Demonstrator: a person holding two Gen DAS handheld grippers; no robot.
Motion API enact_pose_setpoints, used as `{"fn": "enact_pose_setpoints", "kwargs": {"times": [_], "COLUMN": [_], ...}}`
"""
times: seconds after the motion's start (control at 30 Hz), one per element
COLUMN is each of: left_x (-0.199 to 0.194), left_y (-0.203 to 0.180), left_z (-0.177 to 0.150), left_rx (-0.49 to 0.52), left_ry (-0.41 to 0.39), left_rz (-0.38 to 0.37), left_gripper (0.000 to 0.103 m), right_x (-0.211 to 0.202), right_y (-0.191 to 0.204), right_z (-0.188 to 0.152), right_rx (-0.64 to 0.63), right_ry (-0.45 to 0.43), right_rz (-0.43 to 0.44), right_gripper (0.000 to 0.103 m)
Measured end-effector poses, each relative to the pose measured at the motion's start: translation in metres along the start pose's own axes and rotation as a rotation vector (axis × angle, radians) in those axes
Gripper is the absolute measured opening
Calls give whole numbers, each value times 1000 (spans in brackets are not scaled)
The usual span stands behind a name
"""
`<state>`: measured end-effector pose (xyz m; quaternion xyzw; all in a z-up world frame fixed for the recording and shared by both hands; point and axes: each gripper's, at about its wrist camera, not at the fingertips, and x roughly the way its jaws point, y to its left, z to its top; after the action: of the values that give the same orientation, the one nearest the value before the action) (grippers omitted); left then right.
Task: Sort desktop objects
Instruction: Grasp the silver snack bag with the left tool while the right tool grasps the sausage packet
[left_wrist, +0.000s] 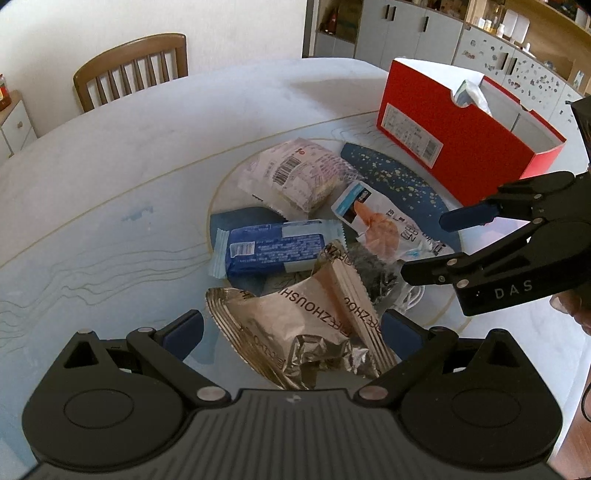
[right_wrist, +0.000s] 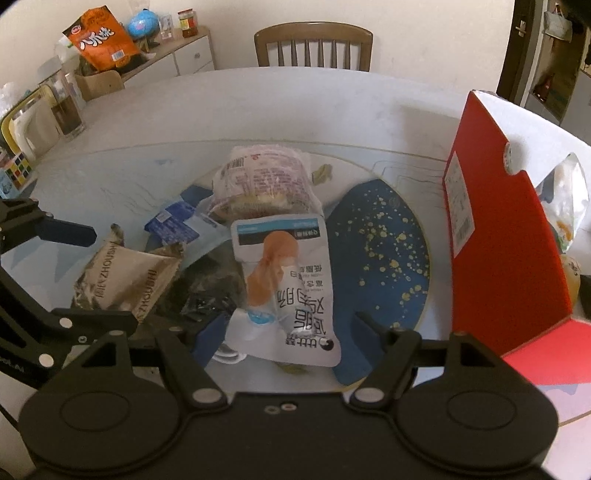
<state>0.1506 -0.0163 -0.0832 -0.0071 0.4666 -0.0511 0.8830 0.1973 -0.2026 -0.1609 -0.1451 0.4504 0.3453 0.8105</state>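
Both tools stand spread and empty over the snack pile on the table (left_wrist: 110, 155): the left tool (left_wrist: 293, 332) straddles the gold foil packet (left_wrist: 295, 325), the right tool (right_wrist: 286, 334) the white chicken pouch (right_wrist: 288, 280). Each should probably sink until its pads flank its packet's body, pinch firmly, lift clear of neighbours, then carry to the red box (left_wrist: 461, 147) just beside the pile.

Left gripper (left_wrist: 291, 332): matte black body, ribbed top plate, two round discs behind the fingers, silver pivot pins at the linkage arms. Finger pads (left_wrist: 184, 332) dark blue.

Right gripper (right_wrist: 288, 332): same black build, blue pads (right_wrist: 208, 338), two small screws centred behind the fingers. White "DAS" lettering along its side, seen from the left wrist.
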Motion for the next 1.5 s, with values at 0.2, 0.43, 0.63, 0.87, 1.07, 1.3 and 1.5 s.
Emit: {"fn": "enact_pose_setpoints", "kwargs": {"times": [0.2, 0.43, 0.63, 0.87, 1.07, 1.3, 1.5], "left_x": [7, 10, 11, 9, 5, 0, -6], "left_y": [3, 5, 6, 8, 11, 12, 13], "left_z": [1, 2, 3, 3, 3, 4, 4], "left_rx": [-6, -8, -14, -26, -52, -68, -80], "left_ry": [12, 5, 7, -3, -22, -43, -57], "left_rz": [-6, 2, 2, 6, -11, -23, -34], "left_gripper": [103, 102, 97, 88, 78, 69, 56], "right_x": [9, 15, 16, 14, 11, 7, -2], "right_y": [-5, -11, -11, -9, -7, -8, -9], "right_z": [3, 2, 4, 6, 5, 2, 0], "right_rx": [2, -10, -32, -34, -25, -12, -3], "right_ry": [10, 20, 12, -3, -16, -23, -39], "right_rz": [14, -7, -21, -17, -26, -38, -44], "right_gripper": [75, 74, 66, 51, 48, 47, 46]}}
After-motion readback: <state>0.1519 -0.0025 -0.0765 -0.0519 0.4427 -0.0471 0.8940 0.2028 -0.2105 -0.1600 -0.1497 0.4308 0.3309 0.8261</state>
